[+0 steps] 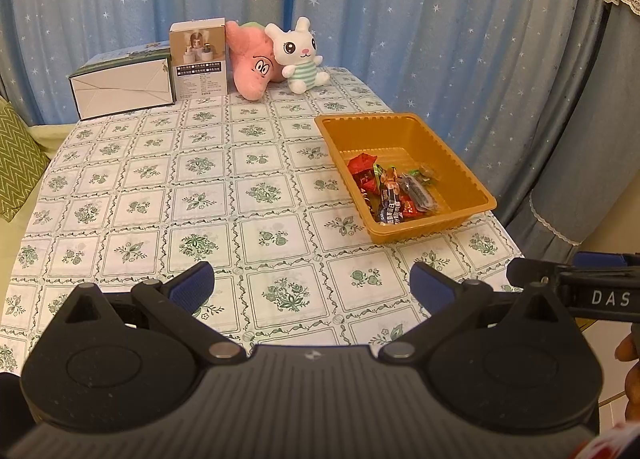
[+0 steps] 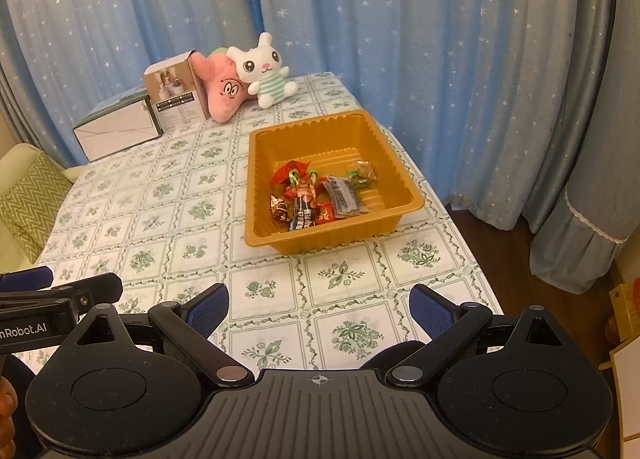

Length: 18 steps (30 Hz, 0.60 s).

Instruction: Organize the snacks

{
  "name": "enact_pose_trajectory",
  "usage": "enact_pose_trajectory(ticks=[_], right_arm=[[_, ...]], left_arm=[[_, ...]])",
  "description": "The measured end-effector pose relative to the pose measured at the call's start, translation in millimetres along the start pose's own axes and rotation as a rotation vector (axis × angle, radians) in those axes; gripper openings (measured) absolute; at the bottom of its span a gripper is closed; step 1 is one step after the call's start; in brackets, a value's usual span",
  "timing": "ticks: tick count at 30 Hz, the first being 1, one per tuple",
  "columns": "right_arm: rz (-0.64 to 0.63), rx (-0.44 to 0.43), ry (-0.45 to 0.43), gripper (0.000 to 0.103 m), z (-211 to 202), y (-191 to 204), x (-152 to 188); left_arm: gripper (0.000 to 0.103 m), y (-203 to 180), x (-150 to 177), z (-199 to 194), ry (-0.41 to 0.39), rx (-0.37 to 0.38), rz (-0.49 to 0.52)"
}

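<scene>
Wrapped snacks (image 2: pixel 320 197) lie heaped in the near half of the orange tray (image 2: pixel 404 175), which stands by the table's right edge; the far half of the tray is bare. No loose snack shows on the tablecloth (image 1: pixel 200 199) — judged, the gathering step is finished or nearly so. Left gripper (image 1: pixel 312 291) and right gripper (image 2: pixel 319 311) hover over the near edge, fingers spread wide and holding nothing. Next move likely calls for sorting within the tray, or withdrawal. Boxes and plush toys stand at the far edge, well apart.
</scene>
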State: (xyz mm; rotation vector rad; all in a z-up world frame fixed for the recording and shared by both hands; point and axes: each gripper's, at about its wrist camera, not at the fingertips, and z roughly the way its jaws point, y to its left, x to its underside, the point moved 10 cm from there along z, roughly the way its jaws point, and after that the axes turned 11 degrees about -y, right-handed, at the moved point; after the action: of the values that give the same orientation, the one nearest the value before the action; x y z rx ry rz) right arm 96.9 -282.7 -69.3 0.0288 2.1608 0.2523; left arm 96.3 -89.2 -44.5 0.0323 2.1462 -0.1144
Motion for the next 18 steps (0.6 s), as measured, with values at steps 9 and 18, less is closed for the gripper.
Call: enact_pose_trajectory(ticks=[9, 18], right_arm=[[0.000, 0.001, -0.002, 0.096, 0.2, -0.5, -0.5], [0.004, 0.004, -0.003, 0.096, 0.6, -2.3, 0.1]], left_arm=[[0.103, -1.8, 0.4, 0.8, 0.000, 0.003, 0.002], [0.103, -3.1, -0.2, 0.8, -0.003, 0.004, 0.006]])
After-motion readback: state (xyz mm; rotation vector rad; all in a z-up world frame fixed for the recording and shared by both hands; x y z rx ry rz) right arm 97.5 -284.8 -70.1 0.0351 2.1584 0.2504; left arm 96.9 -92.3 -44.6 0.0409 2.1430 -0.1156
